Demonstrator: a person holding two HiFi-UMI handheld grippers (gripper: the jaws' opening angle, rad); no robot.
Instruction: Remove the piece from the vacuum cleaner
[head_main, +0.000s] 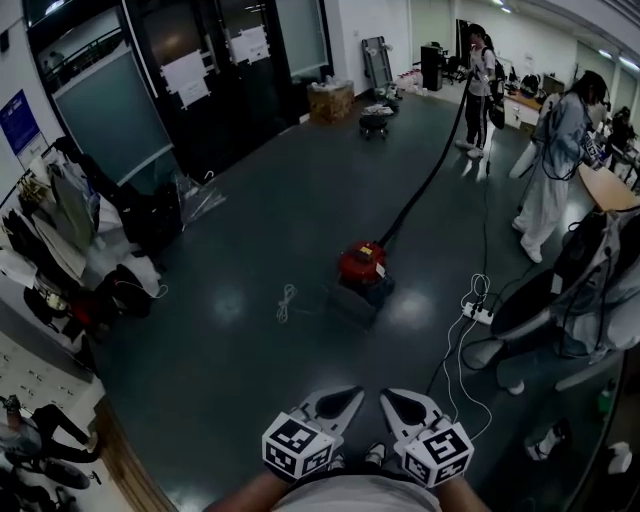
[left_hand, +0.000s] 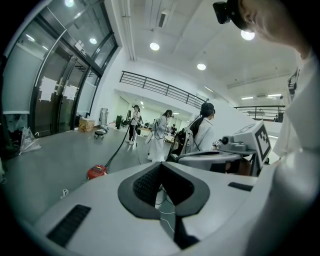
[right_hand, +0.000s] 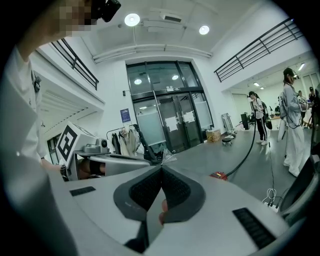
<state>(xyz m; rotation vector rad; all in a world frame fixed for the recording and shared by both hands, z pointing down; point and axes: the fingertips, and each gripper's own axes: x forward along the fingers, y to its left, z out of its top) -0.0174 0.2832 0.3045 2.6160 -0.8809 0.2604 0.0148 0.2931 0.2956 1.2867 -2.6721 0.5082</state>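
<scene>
The red vacuum cleaner (head_main: 362, 265) stands on the dark floor in the middle of the room, a few steps ahead of me. Its black hose (head_main: 425, 180) runs off to a person (head_main: 480, 90) standing at the far right. Which piece of it is meant, I cannot tell from here. My left gripper (head_main: 345, 398) and right gripper (head_main: 397, 400) are side by side close to my body, both shut and empty, far from the vacuum cleaner. The vacuum cleaner (left_hand: 97, 172) shows small beyond the left gripper (left_hand: 160, 165), and again as the vacuum cleaner (right_hand: 218, 175) beyond the right gripper (right_hand: 161, 168).
A white power strip (head_main: 478, 313) with cables lies right of the vacuum cleaner, and a loose white cord (head_main: 287, 300) lies to its left. A second person (head_main: 555, 170) stands at the right by a chair with bags (head_main: 590, 290). Clothes and bags (head_main: 60, 230) line the left wall.
</scene>
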